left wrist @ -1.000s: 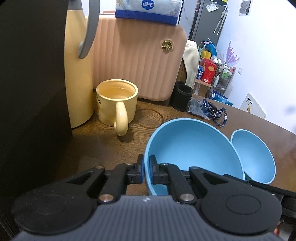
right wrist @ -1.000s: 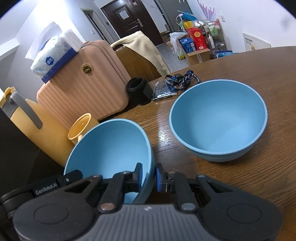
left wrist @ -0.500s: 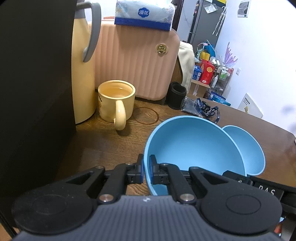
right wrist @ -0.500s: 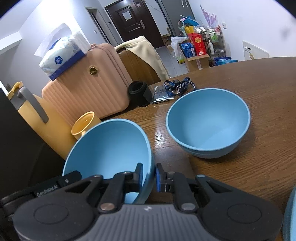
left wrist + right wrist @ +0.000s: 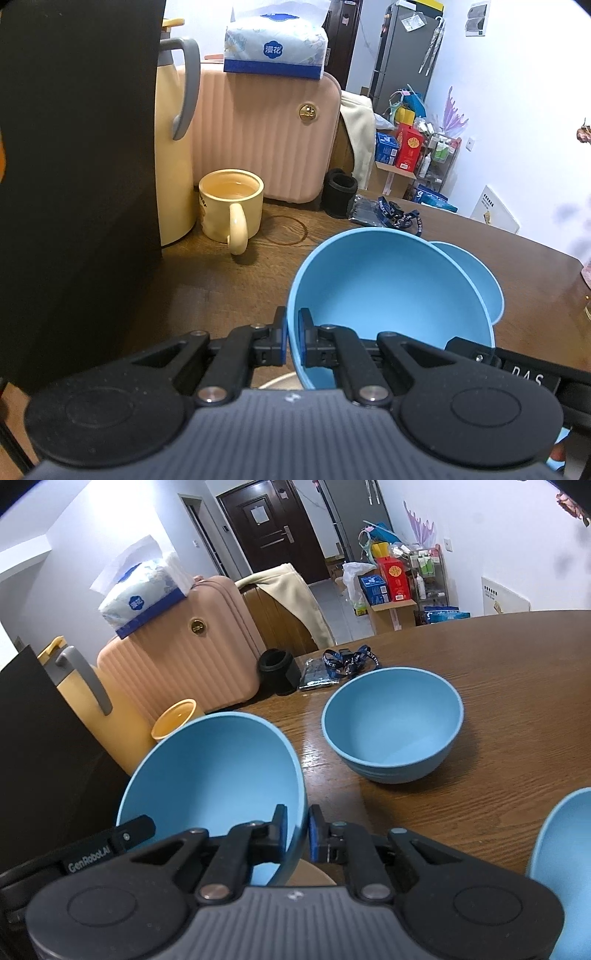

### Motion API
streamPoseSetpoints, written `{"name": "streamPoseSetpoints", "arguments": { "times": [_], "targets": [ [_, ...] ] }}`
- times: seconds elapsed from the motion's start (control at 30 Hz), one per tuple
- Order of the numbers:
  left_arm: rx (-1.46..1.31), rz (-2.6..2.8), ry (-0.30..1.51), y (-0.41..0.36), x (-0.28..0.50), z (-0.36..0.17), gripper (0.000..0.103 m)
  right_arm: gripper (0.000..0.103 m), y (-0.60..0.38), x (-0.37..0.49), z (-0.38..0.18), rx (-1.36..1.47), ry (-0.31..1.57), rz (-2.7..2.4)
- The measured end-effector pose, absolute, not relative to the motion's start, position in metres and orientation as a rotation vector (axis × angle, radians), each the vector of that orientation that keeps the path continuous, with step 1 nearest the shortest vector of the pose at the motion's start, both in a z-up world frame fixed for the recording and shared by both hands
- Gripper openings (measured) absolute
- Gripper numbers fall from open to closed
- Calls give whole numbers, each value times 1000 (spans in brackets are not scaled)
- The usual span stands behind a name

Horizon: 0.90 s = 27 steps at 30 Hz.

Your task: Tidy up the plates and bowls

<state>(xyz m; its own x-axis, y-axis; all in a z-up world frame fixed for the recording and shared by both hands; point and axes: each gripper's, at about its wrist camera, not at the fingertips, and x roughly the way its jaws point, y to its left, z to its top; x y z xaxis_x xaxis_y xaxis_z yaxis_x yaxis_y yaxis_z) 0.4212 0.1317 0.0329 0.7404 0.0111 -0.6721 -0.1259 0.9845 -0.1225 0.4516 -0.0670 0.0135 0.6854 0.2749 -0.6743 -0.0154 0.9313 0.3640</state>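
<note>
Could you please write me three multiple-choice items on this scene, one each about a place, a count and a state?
1. Where is the tissue pack?
A. on the pink case
B. on the table
C. in a bowl

2. How many blue bowls does the right wrist view show?
A. one
B. two
C. three

3. How is the held bowl gripped?
A. by one gripper
B. by both grippers, on opposite rims
C. by neither

Answers: 1 A, it rests on the case's top. 2 C, held bowl, standing bowl, another's edge. 3 B, left gripper and right gripper each pinch its rim.
</note>
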Motion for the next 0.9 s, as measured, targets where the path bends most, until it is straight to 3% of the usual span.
{"name": "streamPoseSetpoints", "arguments": {
  "times": [0.9],
  "targets": [
    [-102,37,707,70,348,62,7,11,-124,367,43,343,777,121]
  ]
}}
